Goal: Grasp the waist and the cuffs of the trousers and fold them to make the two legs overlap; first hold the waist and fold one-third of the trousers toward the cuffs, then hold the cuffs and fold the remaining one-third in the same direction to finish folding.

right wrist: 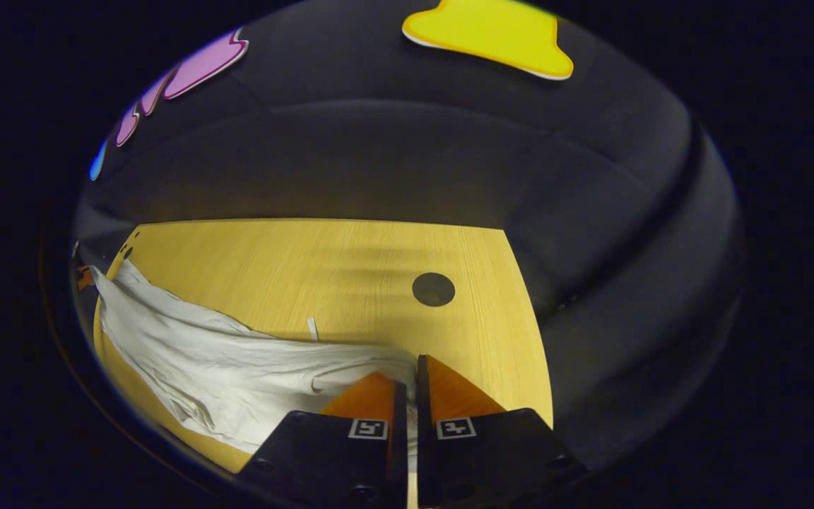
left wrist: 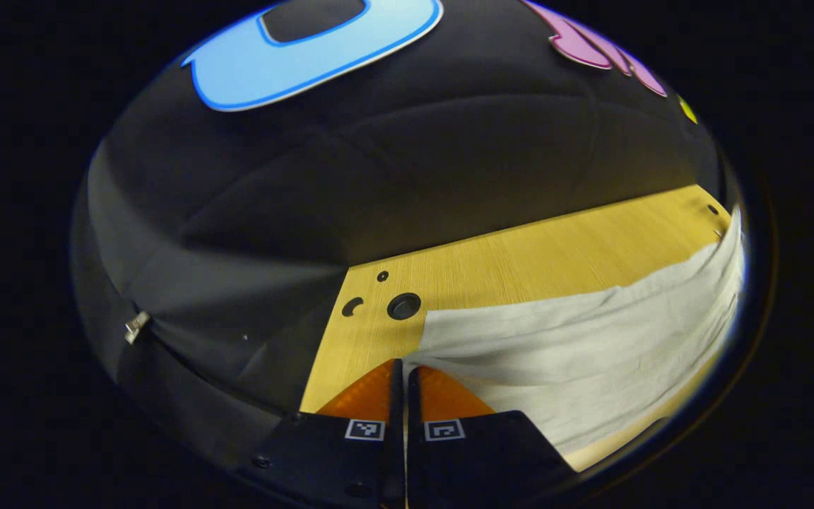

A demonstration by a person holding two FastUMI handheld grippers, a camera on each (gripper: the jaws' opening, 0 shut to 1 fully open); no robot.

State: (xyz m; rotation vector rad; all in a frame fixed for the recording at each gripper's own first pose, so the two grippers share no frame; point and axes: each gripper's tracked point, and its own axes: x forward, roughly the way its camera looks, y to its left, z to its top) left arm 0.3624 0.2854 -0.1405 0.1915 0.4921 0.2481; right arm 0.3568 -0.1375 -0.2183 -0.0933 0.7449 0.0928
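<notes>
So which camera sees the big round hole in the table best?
The right gripper view: the big round hole sits out in the open on the bare wooden table, well away from the white trousers. In the left gripper view a round hole also shows, right at the trousers' corner.

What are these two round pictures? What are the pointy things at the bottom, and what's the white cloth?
A person holds a grabbing tool in each hand, and each tool carries a small camera. One picture looks along the left gripper, the other along the right gripper. The pointy things are each tool's two fingers. The white cloth is a pair of trousers lying on a yellow wooden table. Each gripper is pinched shut on one end of the trousers, ready to fold them.
</notes>
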